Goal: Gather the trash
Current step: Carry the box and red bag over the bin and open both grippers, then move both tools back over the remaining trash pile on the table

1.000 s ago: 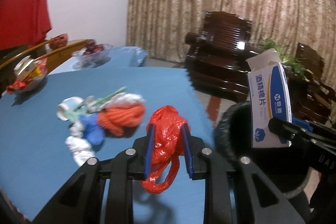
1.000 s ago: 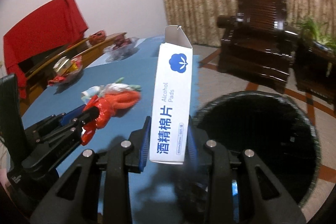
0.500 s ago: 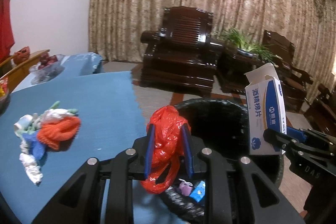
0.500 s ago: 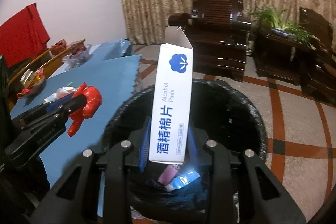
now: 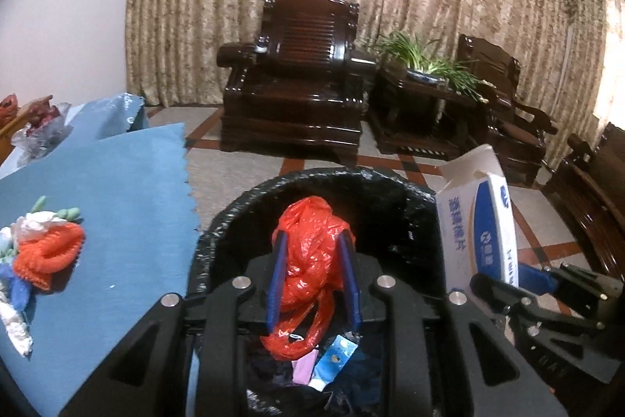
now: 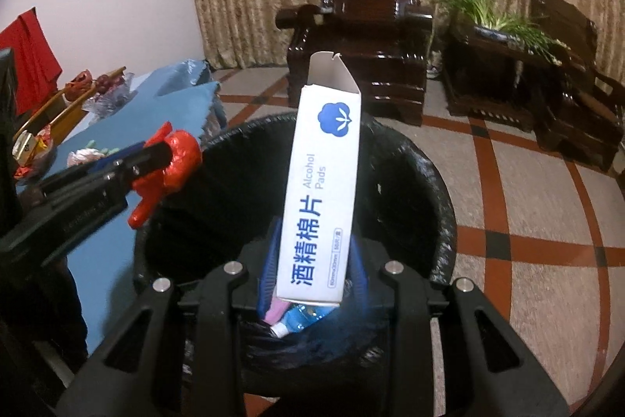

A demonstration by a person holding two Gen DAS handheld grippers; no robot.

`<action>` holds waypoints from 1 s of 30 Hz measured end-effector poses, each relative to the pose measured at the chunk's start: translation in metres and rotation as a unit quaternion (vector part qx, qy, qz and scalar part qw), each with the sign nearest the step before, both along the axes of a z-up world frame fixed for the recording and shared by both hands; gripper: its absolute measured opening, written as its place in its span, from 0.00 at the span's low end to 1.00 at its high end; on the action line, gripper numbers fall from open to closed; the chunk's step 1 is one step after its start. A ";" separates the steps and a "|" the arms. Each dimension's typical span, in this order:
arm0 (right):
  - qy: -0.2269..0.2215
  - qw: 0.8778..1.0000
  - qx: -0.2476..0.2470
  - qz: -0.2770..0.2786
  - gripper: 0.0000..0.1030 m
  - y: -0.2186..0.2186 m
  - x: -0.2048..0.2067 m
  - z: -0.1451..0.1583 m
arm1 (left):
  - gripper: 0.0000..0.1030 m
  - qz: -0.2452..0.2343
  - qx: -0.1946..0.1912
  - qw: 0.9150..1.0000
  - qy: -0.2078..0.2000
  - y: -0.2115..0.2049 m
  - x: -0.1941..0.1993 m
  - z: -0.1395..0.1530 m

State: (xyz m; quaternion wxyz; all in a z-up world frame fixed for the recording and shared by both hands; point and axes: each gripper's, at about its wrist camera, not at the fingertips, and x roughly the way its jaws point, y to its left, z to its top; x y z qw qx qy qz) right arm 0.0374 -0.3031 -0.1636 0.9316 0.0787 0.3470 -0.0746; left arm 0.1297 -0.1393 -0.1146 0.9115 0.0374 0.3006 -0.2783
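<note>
Left gripper [image 5: 312, 280]: jaws clamped on a crumpled red plastic bag [image 5: 312, 260]; the blue pads press its sides and a loose loop of bag hangs below them.
Right gripper [image 6: 312, 272]: jaws clamped on the lower end of a white-and-blue alcohol pad box [image 6: 322, 190].
Box, long axis: stands upright out of the jaws, leaning slightly, its opened flap at the top.
Bin [image 6: 429, 174]: black-lined, mouth open, directly beneath both grippers; some packets already lie at the bottom.
Bag relative to bin: in the left wrist view it hangs over the mouth, inside the rim line; in the right wrist view it sits close to the near-left rim.
Box relative to bin: over the middle of the opening, the more central of the two.
Table [image 5: 117, 202]: blue-covered, to the left of the bin; an orange knitted bundle [image 5: 47, 256] and other scraps lie there uncollected.
Judgement: both loads appear placed for release; the box has the clearer drop, while the bag may catch the rim.
Task standing: part done; table scraps remain.
</note>
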 end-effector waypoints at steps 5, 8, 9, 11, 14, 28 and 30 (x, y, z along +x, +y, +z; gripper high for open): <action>0.013 1.000 0.003 -0.005 0.31 -0.004 0.001 -0.011 | 0.26 -0.010 0.003 1.000 0.009 -0.006 0.003 -0.006; 0.019 1.000 -0.003 -0.009 0.33 -0.004 0.000 -0.015 | 0.42 -0.016 0.004 1.000 0.020 -0.006 0.008 -0.009; 0.019 1.000 -0.004 -0.011 0.36 -0.005 0.001 -0.015 | 0.48 -0.016 0.003 1.000 0.022 -0.005 0.007 -0.010; 0.020 1.000 -0.008 -0.017 0.50 -0.007 0.001 -0.015 | 0.60 -0.011 0.001 1.000 0.021 -0.003 0.007 -0.011; 0.015 0.999 -0.017 -0.028 0.77 -0.008 0.000 -0.014 | 0.69 -0.001 0.006 1.000 0.016 0.002 0.008 -0.010; -0.031 0.999 0.010 0.003 0.93 0.026 0.011 0.022 | 0.94 0.135 0.006 0.991 -0.019 0.112 0.014 0.015; -0.039 0.999 0.011 0.021 0.93 0.042 0.019 0.029 | 0.94 0.157 0.009 0.987 -0.025 0.130 0.012 0.017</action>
